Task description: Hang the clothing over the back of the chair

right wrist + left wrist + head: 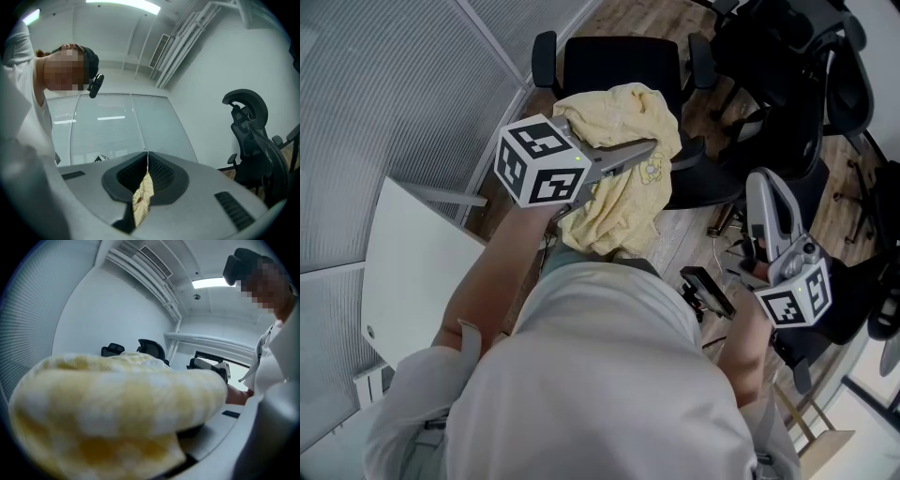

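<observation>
Now left hand-held gripper point(643, 150) clamps checked clothing point(619, 211); right hand-held gripper point(147, 155) pinches fabric sliver point(142, 199).

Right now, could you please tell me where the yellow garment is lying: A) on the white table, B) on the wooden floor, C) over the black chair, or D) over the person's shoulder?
C: the head view shows the yellow garment draped over the black chair, bunched on top and hanging down the side nearer the person.
</observation>
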